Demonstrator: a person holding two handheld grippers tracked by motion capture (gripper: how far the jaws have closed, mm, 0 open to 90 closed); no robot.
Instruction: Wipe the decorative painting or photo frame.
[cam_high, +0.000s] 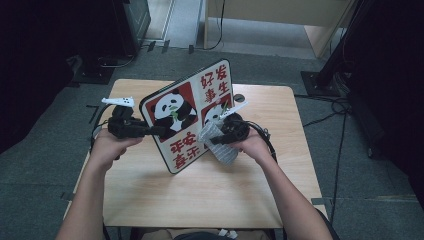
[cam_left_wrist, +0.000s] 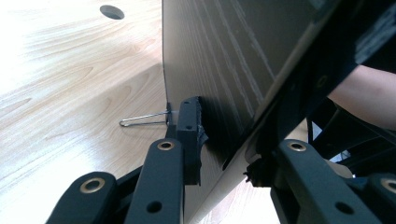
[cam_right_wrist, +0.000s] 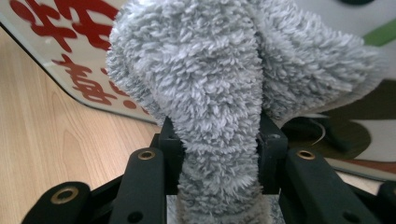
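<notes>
A board (cam_high: 187, 115) printed with pandas and red characters stands tilted on its lower edge on the wooden table (cam_high: 200, 195). My left gripper (cam_high: 159, 131) is shut on the board's left edge. In the left gripper view its jaws (cam_left_wrist: 222, 149) clamp the dark wood-grain back (cam_left_wrist: 224, 60) of the board, beside a thin wire stand (cam_left_wrist: 142, 119). My right gripper (cam_high: 216, 137) is shut on a grey fluffy cloth (cam_high: 220, 145). In the right gripper view the cloth (cam_right_wrist: 210, 84) bulges between the jaws (cam_right_wrist: 217, 140) and presses against the board's printed face (cam_right_wrist: 70, 60).
A cable hole (cam_high: 239, 97) sits near the table's far edge, behind the board. Dark stands and cables crowd the floor at the far left and right. Bare tabletop (cam_right_wrist: 46, 140) lies in front of the board, toward the person.
</notes>
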